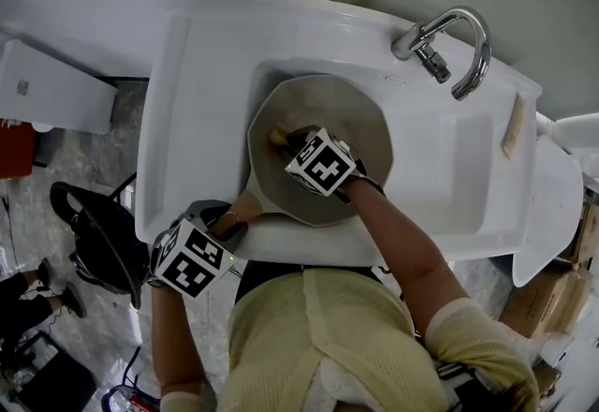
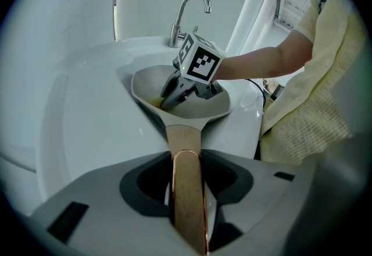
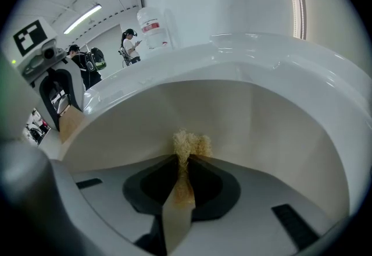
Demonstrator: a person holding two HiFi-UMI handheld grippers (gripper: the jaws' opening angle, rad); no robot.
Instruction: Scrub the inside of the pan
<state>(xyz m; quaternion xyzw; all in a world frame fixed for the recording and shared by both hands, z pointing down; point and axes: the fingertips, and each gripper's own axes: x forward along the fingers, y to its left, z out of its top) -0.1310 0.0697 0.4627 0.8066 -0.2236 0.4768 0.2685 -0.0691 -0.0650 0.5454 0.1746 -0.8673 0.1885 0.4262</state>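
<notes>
Pan (image 1: 360, 134) in the basin of a white sink (image 1: 206, 73), pale beige inside, round, open side up. It seems to lie a little tilted, handle side higher. The wooden handle (image 2: 185, 144) runs out over the sink's near rim toward the person.

Left tongs (image 1: 229, 223): closed on the handle. The left gripper view shows both jaws pressed against the wood, one on each side, near its far end. Marker cube faces up, just off the front edge of the sink.

Right tongs (image 1: 285, 137): down inside the pan, on the side nearest the handle. Jaws pinched together on a yellowish, fibrous scrubbing pad (image 3: 189, 145). The frayed end of the pad pokes out past the jaw tips and touches the pan's inner surface where floor meets wall. A faint yellow smear shows at that spot in the left gripper view.

Person's right forearm reaches in over the sink's front rim. Yellow top fills the bottom of the head view.

Chrome tap (image 1: 459, 40) at the back right corner of the sink, spout curving toward the basin, well apart from the pan. A narrow tan strip (image 1: 512, 125) lies on the sink's right ledge; I cannot tell what it is.
</notes>
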